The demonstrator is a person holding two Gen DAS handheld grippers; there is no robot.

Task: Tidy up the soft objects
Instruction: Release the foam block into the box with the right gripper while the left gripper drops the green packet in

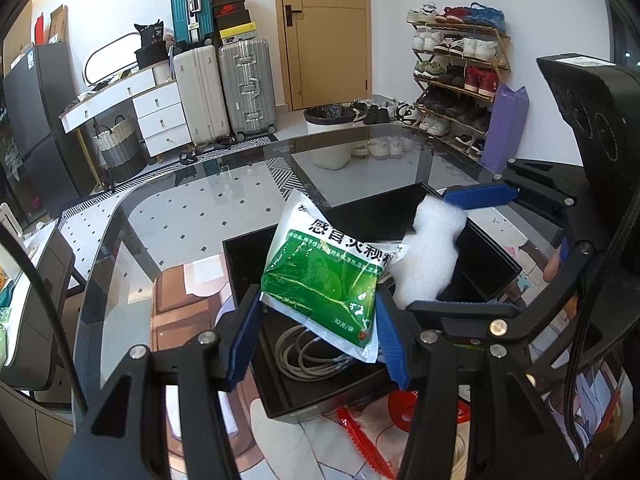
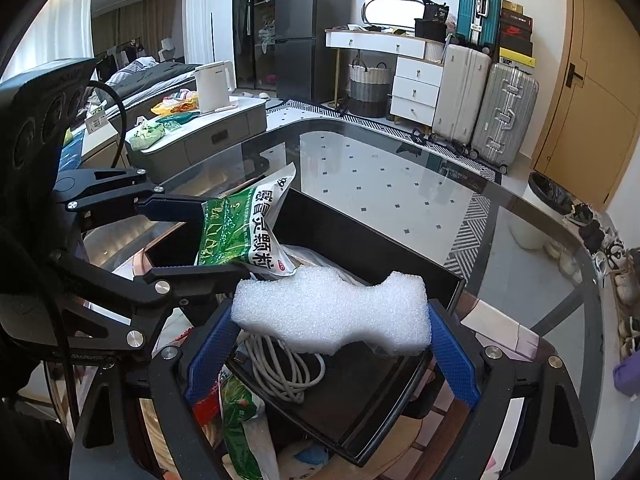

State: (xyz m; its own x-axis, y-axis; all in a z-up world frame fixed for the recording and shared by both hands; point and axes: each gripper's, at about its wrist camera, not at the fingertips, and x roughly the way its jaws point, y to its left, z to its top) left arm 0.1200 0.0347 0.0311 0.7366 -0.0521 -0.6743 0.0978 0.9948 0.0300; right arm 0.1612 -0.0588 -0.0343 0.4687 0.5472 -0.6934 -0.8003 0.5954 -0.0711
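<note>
My left gripper [image 1: 316, 340] is shut on a green and white medicine packet [image 1: 332, 276] and holds it over the black box [image 1: 248, 268]. The packet also shows in the right wrist view [image 2: 240, 232], with the left gripper [image 2: 208, 236] around it. My right gripper [image 2: 328, 344] is shut on a white foam block [image 2: 332, 312] held above the same box [image 2: 352, 232]. The foam also shows in the left wrist view [image 1: 432, 252]. A coiled grey cable [image 1: 308, 352] lies in the box's bottom and shows in the right wrist view [image 2: 280, 372] too.
The box stands on a glass table [image 1: 192, 208]. A red plastic piece [image 1: 360, 436] and a rope lie in front of the box. Another green packet [image 2: 240, 420] lies by the box's near corner. A brown pad [image 1: 180, 300] lies left of the box.
</note>
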